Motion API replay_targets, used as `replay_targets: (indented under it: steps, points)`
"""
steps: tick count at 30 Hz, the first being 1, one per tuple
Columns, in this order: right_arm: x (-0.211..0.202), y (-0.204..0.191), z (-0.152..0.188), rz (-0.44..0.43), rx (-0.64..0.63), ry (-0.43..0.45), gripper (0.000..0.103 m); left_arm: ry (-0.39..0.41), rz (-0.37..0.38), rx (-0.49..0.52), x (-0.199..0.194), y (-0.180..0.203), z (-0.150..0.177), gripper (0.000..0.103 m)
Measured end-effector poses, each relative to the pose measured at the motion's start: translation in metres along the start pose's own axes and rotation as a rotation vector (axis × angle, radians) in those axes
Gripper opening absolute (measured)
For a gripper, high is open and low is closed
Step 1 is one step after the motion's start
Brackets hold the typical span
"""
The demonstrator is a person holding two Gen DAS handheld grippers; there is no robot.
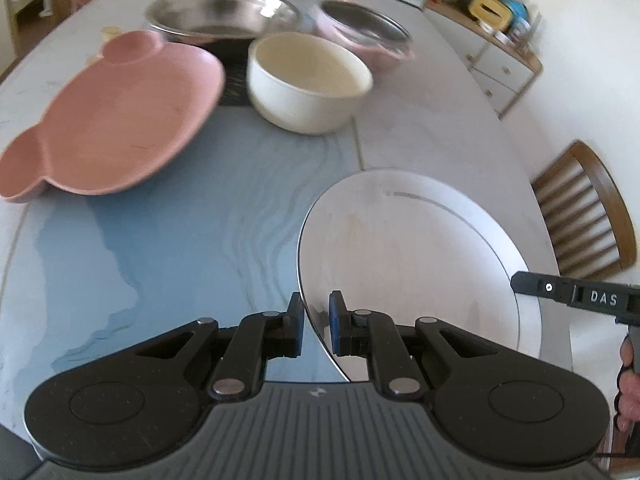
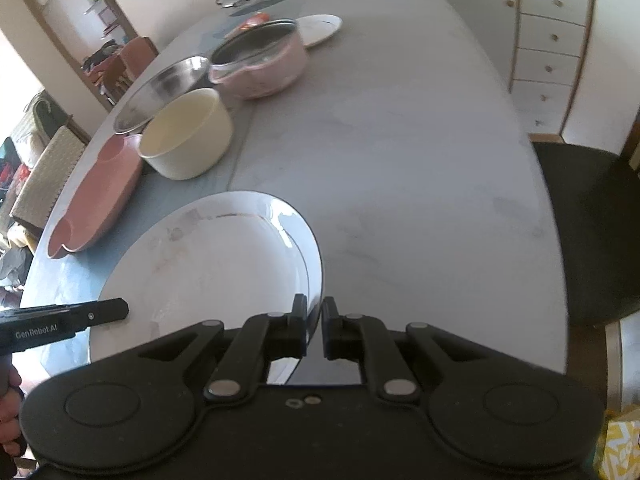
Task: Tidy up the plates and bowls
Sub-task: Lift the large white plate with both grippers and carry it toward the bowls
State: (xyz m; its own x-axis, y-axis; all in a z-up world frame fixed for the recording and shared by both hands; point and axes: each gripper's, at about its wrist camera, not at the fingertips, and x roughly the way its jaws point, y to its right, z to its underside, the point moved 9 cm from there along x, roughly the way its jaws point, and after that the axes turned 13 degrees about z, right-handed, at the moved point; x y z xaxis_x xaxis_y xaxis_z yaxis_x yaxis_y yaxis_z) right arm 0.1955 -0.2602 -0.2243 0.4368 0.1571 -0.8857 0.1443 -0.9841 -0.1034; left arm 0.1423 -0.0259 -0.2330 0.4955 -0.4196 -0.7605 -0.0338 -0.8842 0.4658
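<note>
Both grippers are clamping the white plate, the left gripper pinching its near-left rim and the right gripper its opposite rim, evidently sharing the load for a level lift.

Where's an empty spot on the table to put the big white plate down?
The widest bare patch is the pale tabletop right of the cream bowl and pink pot. A smaller blue patch lies between the pink plate and the white plate. It is crowded at the far left, around the steel bowl.
</note>
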Motion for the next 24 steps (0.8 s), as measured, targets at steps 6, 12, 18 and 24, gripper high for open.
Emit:
replay_targets:
  steps: [6,12,18,24]
  points:
    - [0.0015,0.0127,0.0085,0.013,0.019,-0.018,0.007,-0.037,0.008,0.028,0.0116,0.0071,0.0058,0.012]
    - [0.0013,0.0124,0.0090,0.019,0.021,-0.018,0.008,-0.039,0.006,0.038,0.0102,0.0069,0.0058,0.011]
    - [0.0013,0.0116,0.0062,0.032,0.021,-0.027,0.011,-0.053,0.001,0.041,0.0110,0.0084,0.0048,0.012]
    - [-0.0030,0.0123,0.0011,0.069,0.004,-0.015,0.020,-0.039,-0.010,0.064,0.0044,0.0104,0.0002,0.012]
